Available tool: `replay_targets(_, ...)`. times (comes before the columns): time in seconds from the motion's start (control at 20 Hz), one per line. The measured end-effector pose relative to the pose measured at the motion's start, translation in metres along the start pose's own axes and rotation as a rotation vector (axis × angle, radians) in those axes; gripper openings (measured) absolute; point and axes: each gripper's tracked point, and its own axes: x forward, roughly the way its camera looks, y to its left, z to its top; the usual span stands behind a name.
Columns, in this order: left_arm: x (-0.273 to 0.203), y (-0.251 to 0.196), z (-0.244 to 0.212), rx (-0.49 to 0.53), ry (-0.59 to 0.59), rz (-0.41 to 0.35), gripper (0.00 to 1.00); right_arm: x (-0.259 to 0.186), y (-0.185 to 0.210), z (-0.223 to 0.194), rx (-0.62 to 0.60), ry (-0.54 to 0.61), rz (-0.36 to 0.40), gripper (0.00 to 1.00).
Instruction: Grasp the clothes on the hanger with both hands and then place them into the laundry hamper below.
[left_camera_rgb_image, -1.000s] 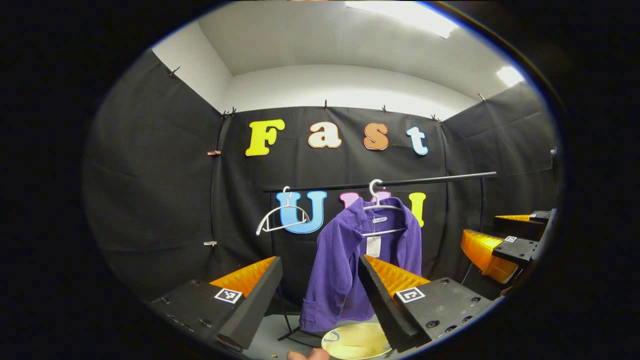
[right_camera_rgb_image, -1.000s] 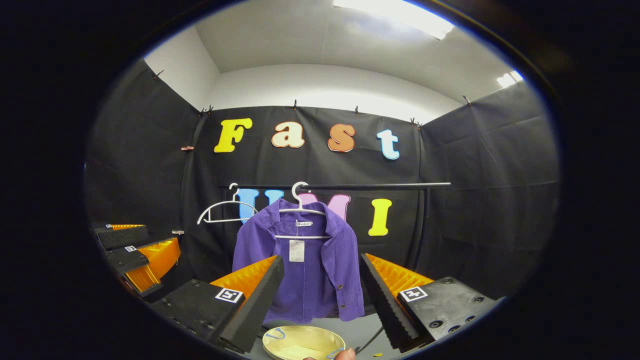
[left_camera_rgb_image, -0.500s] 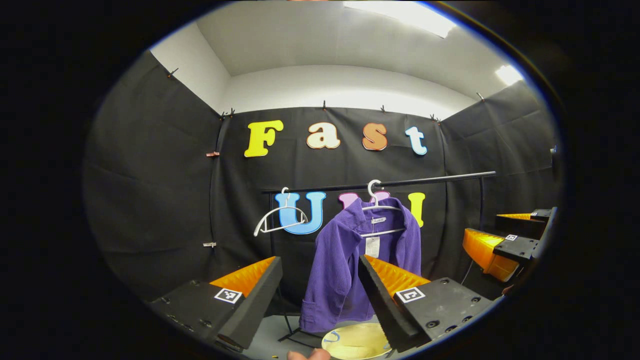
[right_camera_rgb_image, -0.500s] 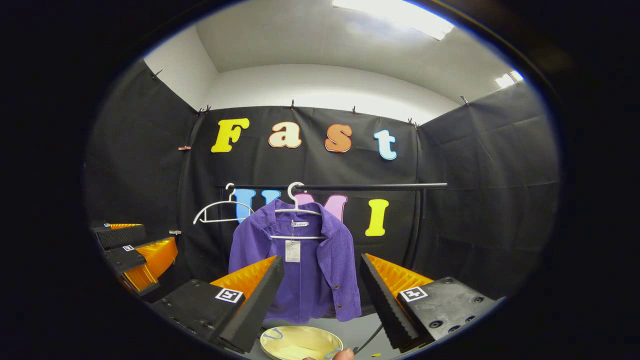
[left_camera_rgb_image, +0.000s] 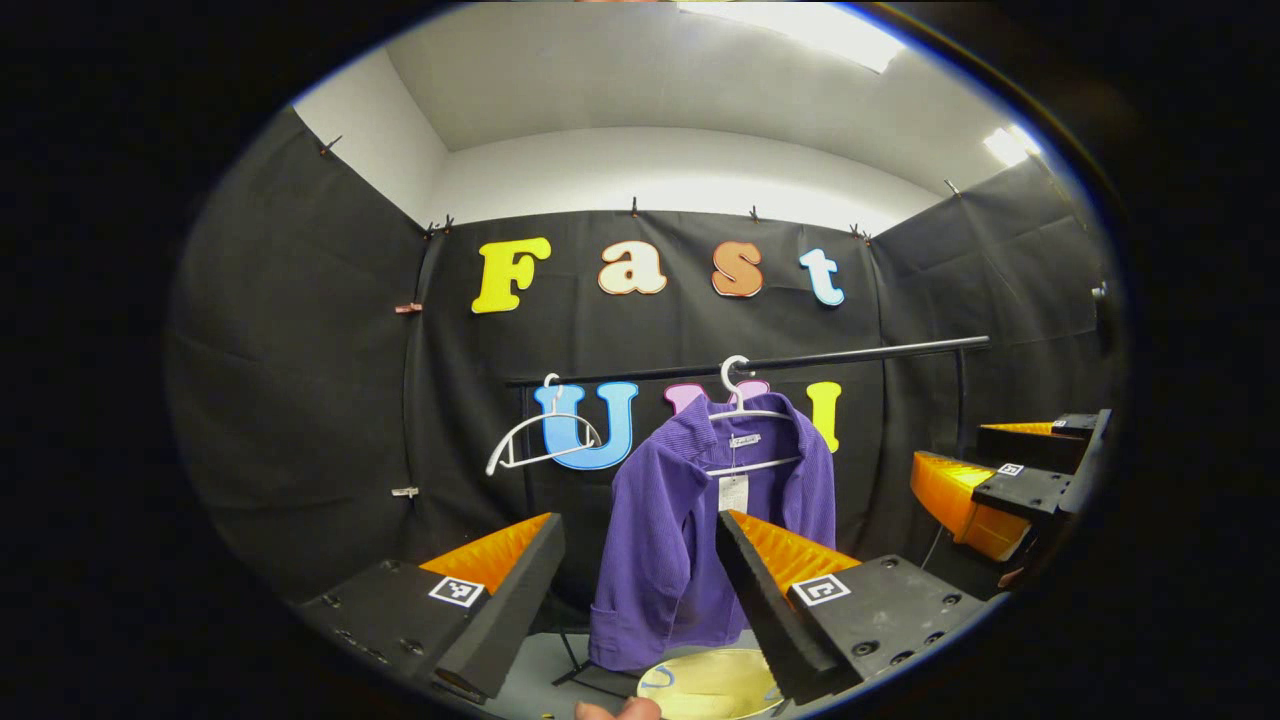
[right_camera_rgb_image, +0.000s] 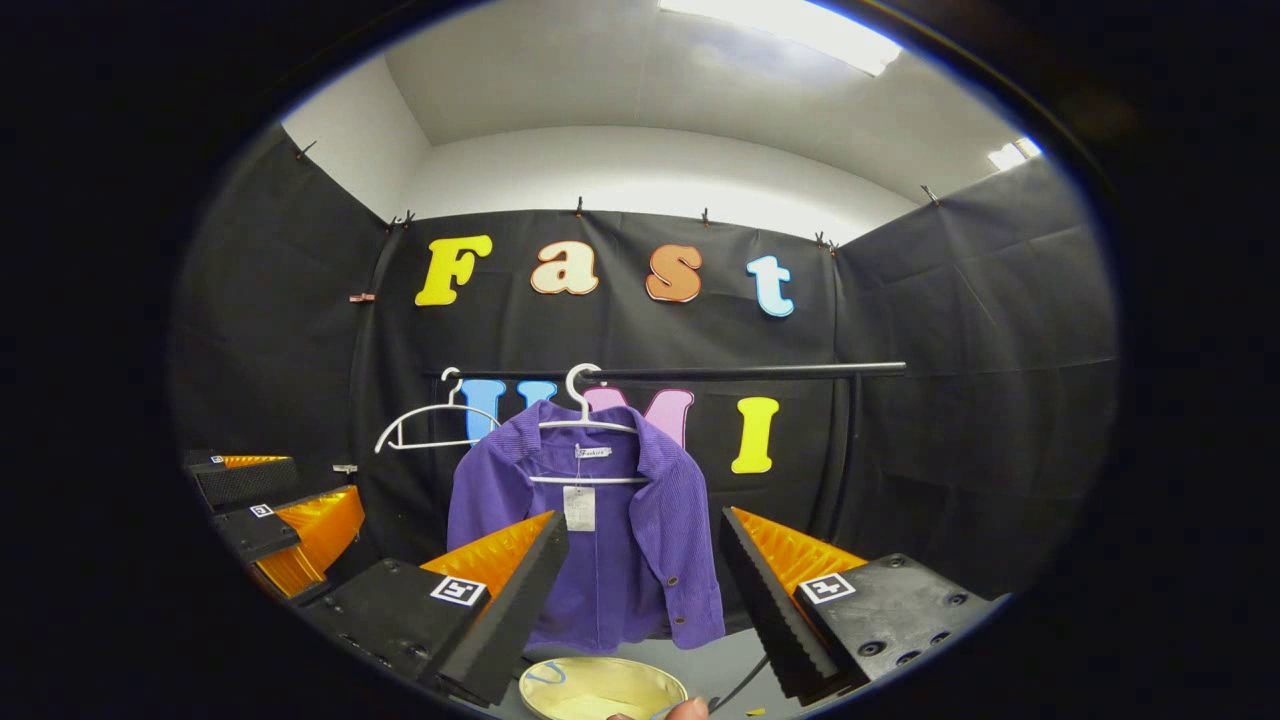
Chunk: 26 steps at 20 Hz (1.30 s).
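Black rail (right_camera_rgb_image: 700, 373) spans the back of the booth, there to carry the hangers at reach height so both grippers can come at the garment from the front. Purple jacket (right_camera_rgb_image: 600, 540) hangs on a white hanger (right_camera_rgb_image: 585, 420) near the rail's middle, front open, collar spread, a paper tag (right_camera_rgb_image: 578, 508) dangling inside the neck; ribbed fabric, buttons down one edge, hem loose and hanging free, so likely soft and floppy once lifted off. Laundry hamper (right_camera_rgb_image: 600, 688) sits directly below the jacket, pale yellow rim, placed so the garment can drop straight in. Empty white hanger (right_camera_rgb_image: 425, 425) sits further along the rail, apart from the jacket. Left gripper (left_camera_rgb_image: 640, 580) has its fingers spread wide, holding nothing, well short of the jacket (left_camera_rgb_image: 700, 540). Right gripper (right_camera_rgb_image: 645, 580) likewise spread wide and empty, aimed at the jacket front. Looks like approach stage, grasp not yet made.
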Motion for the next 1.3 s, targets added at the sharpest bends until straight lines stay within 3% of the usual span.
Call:
replay_targets(0.45,0.104,-0.049,0.005,0.011,-0.022,0.005,0.95,0.097,-0.024,0.005,-0.023,-0.070,0.048,0.97)
replay_targets(0.95,0.234,-0.050,-0.035,0.065,0.020,0.123,0.94,0.200,-0.026,-0.045,0.002,-0.044,0.142,0.97)
replay_targets(1.1,0.260,-0.044,-0.049,0.073,0.037,0.167,0.94,0.227,-0.014,-0.050,0.014,-0.061,0.186,0.97)
replay_targets(1.3,0.280,-0.030,-0.049,0.077,0.026,0.227,0.94,0.265,-0.010,-0.066,-0.005,-0.065,0.189,0.97)
